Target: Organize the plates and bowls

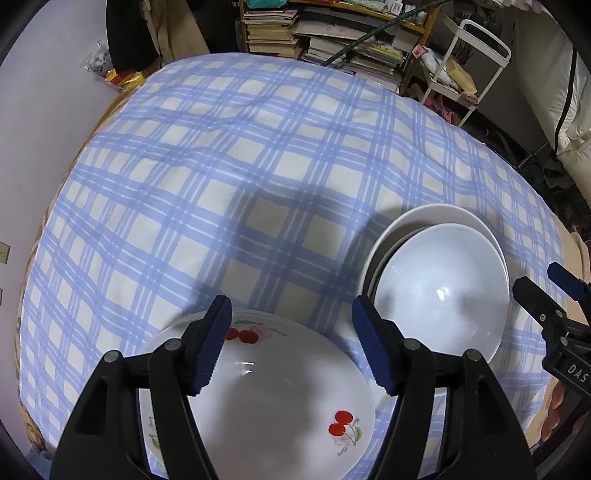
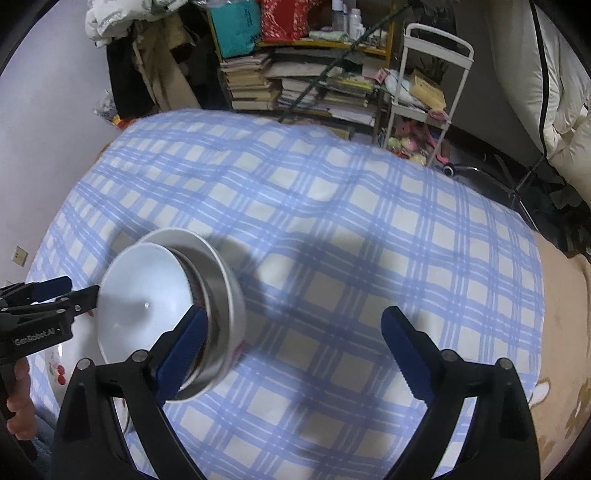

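1. The left gripper (image 1: 291, 347) points steeply down over a white plate (image 1: 280, 402) printed with red cherries; its blue-padded fingers (image 1: 212, 347) stand moderately apart, with nothing held between them.
2. The plate lies flat on the blue-and-white checked cloth (image 1: 258, 166) that covers the table, at the near edge. Thin rims showing along its far side suggest more plates beneath it, but how many I cannot tell.
3. Just to the right of the plate sits a stack of white bowls (image 1: 439, 291), a smaller bowl nested in a wider one whose rim shows behind it.
4. In the right wrist view the bowls (image 2: 144, 295) appear at lower left, somewhat blurred, and the nested stack looks tilted toward the camera.
5. The right gripper (image 2: 291, 354) is spread wide and grips nothing. Its left finger (image 2: 181, 354) lies right against the rim of the bowl stack, though contact cannot be confirmed; its right finger hangs over bare cloth.
6. The left gripper (image 2: 79, 291) also shows at the left edge of the right wrist view, beside the bowls, with a person's hand (image 2: 18, 402) on its handle.
7. Beyond the table stand a shelf of stacked books (image 1: 280, 33) and a white cart (image 1: 465, 70).
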